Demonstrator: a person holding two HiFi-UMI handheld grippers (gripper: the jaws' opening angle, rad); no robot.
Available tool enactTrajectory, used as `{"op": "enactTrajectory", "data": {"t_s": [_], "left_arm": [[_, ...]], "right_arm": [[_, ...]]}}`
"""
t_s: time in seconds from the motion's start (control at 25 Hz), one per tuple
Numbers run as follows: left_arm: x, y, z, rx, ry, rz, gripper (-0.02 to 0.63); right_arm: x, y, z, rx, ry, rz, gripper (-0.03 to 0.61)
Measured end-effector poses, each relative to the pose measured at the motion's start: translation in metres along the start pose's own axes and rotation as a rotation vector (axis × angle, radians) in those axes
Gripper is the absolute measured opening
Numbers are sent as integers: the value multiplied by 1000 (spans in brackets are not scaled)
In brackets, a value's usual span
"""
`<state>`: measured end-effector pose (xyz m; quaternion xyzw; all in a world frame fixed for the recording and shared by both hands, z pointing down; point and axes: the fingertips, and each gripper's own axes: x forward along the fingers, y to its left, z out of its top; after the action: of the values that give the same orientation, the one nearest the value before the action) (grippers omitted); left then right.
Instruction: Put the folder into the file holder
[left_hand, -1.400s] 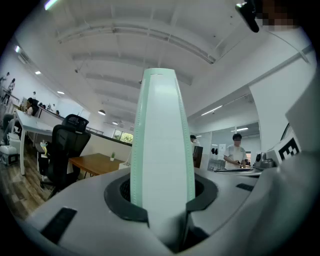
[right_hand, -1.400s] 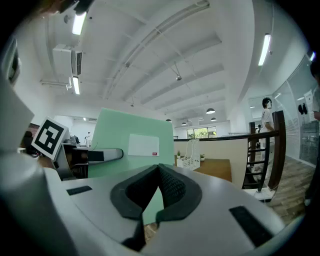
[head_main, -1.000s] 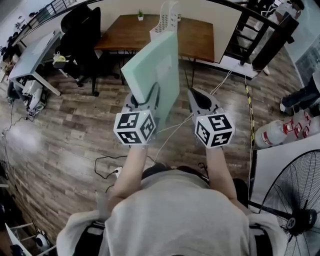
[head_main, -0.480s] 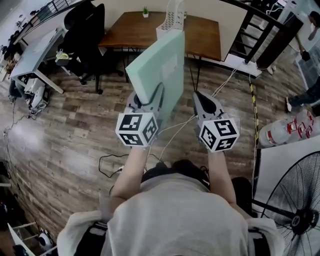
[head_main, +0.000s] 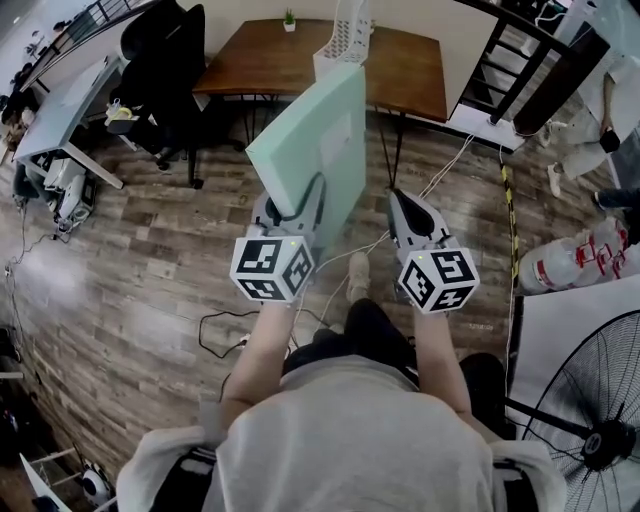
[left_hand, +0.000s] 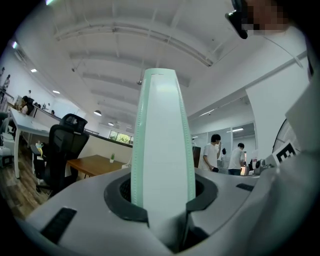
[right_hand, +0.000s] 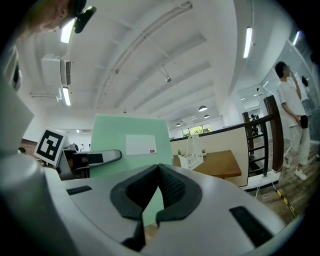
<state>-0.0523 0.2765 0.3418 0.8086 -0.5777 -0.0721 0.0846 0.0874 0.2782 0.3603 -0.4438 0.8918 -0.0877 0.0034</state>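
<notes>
Here, starting at the left, our left tongs (head_main: 291, 203) are clamped on the near lower edge of the mint-green folder (head_main: 312, 140). The pads press its two broad faces, and the jaws stand fairly wide because the folder is thick. The folder rises upright out of the tongs. Its long axis runs up and away from us, leaning a little to the far right, and its narrow edge faces back toward our hand.

In the middle, beyond the folder's top, the white file holder (head_main: 345, 40) stands on the brown wooden worktop (head_main: 405, 70), close to its far edge. It is well apart from the folder, with open floor (head_main: 130, 270) between us and the worktop. So the holder lies straight ahead and slightly right of the left tongs. We judge that the folder has to be carried forward over the worktop, then lowered from above with its broad faces in line with the holder's slot. From here we cannot tell which way that slot opens.

On the right, our right tongs (head_main: 408, 203) sit just beside the folder without touching it. The pads meet at the tips with nothing between them. Both tongs are about equally far from the holder, but only the left one carries the load.
</notes>
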Motion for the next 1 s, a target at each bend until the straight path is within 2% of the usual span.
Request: {"op": "enactTrajectory", "data": {"t_s": [0.12, 0.32, 0.64, 0.76, 1.0], "left_arm": [[11, 10, 1, 10, 3, 11, 169], [37, 26, 4, 25, -8, 39, 169], [114, 63, 31, 43, -44, 68, 169], [147, 77, 44, 23, -73, 92, 170], [206, 94, 60, 18, -127, 115, 170]], "right_arm": [[13, -8, 0, 8, 6, -4, 9], [46, -40, 15, 19, -39, -41, 9], [128, -74, 53, -15, -82, 40, 9], [158, -91, 67, -43, -79, 72, 9], [204, -132, 82, -30, -95, 110, 9]]}}
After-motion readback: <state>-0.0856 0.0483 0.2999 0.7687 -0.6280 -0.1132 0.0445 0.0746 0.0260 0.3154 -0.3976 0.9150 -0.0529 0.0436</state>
